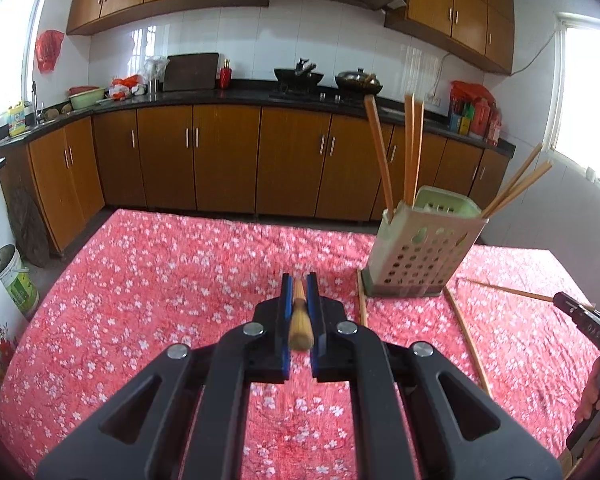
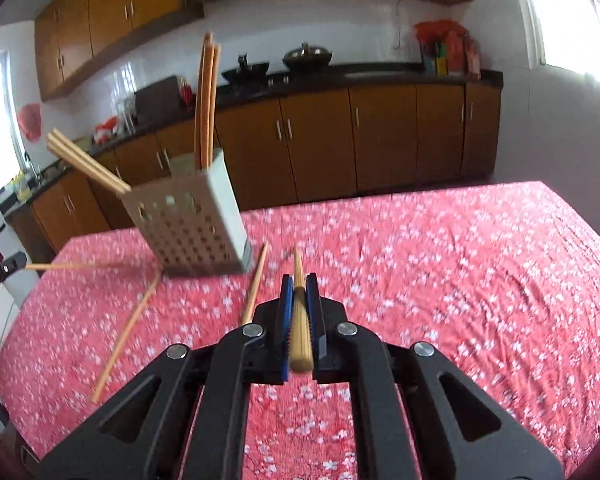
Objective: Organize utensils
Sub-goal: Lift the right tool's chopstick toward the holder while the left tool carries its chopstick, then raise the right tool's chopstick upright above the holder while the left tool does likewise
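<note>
My left gripper (image 1: 299,280) is shut on a bamboo chopstick (image 1: 299,320) that lies lengthwise between the blue pads, above the red floral tablecloth (image 1: 160,280). My right gripper (image 2: 299,280) is shut on another chopstick (image 2: 300,328) in the same way. Each gripper shows in the other's view: the right gripper (image 1: 560,299) at the right edge, the left gripper (image 2: 19,259) at the left edge, each with its stick pointing towards the holder. The perforated beige utensil holder (image 1: 420,248) (image 2: 188,228) stands on the table with several chopsticks in it. Two loose chopsticks (image 2: 256,284) (image 2: 128,328) lie beside it.
The loose chopsticks appear again in the left wrist view (image 1: 362,304) (image 1: 466,332), at the holder's base. Kitchen cabinets (image 1: 220,160) and a dark counter with woks (image 1: 300,76) run behind the table. A white bucket (image 1: 16,280) stands on the floor at the left.
</note>
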### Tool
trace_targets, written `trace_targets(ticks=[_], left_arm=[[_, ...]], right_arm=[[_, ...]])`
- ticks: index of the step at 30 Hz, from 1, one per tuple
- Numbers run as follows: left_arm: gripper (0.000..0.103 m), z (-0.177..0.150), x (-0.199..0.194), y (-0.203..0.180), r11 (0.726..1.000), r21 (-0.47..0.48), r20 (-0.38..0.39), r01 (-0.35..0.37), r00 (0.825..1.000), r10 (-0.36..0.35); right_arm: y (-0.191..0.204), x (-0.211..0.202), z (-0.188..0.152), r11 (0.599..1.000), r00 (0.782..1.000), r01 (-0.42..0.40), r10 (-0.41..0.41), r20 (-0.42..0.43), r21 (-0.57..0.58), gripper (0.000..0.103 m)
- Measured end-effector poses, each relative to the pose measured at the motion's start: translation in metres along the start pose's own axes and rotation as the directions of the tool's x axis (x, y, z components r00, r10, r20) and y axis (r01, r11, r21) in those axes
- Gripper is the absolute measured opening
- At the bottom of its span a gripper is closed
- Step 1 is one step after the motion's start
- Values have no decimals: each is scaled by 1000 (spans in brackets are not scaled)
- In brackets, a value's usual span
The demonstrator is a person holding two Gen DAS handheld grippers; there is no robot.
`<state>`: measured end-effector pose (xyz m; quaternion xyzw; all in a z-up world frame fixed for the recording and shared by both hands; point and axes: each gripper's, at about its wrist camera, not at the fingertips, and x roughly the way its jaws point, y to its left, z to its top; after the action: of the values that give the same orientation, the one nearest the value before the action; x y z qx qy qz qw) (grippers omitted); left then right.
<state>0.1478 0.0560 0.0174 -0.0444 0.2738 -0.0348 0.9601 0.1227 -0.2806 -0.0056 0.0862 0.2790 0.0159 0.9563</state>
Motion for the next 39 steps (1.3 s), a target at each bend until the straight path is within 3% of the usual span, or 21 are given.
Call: trace_targets(ticks=[11, 16, 20, 24, 30, 34, 39], left_arm=[[8, 33, -18, -6, 998, 19, 71, 52, 996, -54], [8, 54, -31, -13, 995, 35, 100, 98, 990, -101], [8, 71, -46, -26, 987, 52, 139, 153, 977, -159], [8, 95, -58, -45, 979, 68, 210, 192, 957, -202], [8, 141, -59, -73, 980, 40, 359, 197, 912, -198], [8, 159, -37, -88, 985, 23, 420, 172, 892, -166], [8, 159, 7, -95, 986, -16, 401, 169, 904, -148]], right_arm=[[9, -20, 32, 1000, 993, -24, 24, 111, 0, 7], [22, -35, 63, 997, 981, -77, 80, 178, -21, 7], [39, -52, 86, 991, 956, -130, 136, 259, -42, 7], [56, -67, 112, 985, 916, -161, 171, 363, -58, 7], [74, -62, 139, 989, 864, -139, 146, 482, -50, 7], [79, -39, 145, 992, 870, -116, 122, 478, -41, 7], [76, 3, 143, 994, 907, -107, 103, 408, -14, 7]])
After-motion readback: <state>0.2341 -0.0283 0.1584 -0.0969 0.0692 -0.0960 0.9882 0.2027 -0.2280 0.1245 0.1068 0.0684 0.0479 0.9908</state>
